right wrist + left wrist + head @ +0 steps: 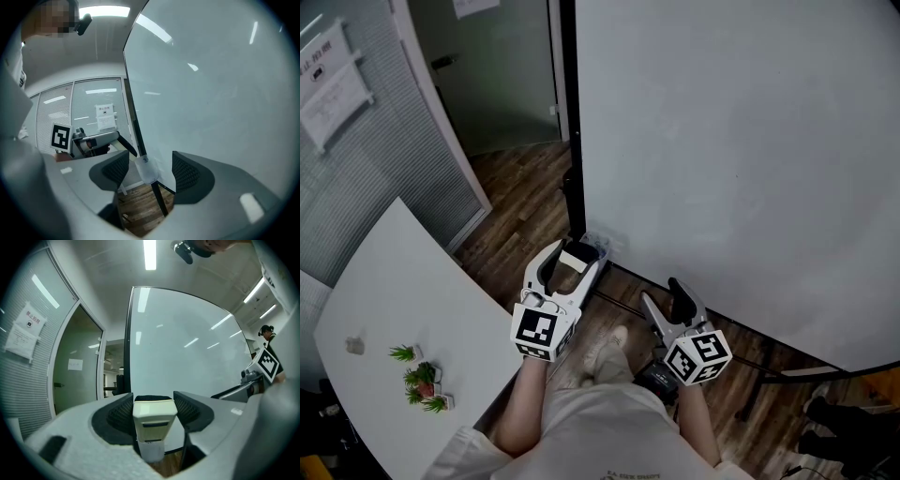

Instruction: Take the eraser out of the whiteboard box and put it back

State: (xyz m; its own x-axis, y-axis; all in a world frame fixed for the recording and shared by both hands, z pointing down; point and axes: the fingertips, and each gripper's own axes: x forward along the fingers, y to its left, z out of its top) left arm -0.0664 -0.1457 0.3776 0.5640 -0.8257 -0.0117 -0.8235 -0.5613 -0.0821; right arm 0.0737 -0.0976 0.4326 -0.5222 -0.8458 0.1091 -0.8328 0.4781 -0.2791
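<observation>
A cream eraser (577, 255) with a dark felt face sits between the jaws of my left gripper (574, 263), which is shut on it. In the left gripper view the eraser (154, 416) stands upright just above the translucent whiteboard box (152, 453). That box (600, 246) hangs at the lower left corner of the whiteboard (741, 141). My right gripper (661, 292) hovers to the right, open with nothing between its fingers. Its own view looks past them at the box (146, 171) and the left gripper (96, 140).
A white table (403, 291) with small potted plants (422, 380) stands at the left. Behind it are a blinds wall and a glass door (487, 75). The whiteboard's black stand (574, 187) and its foot bars cross the wood floor. A person (268, 332) shows at the far right.
</observation>
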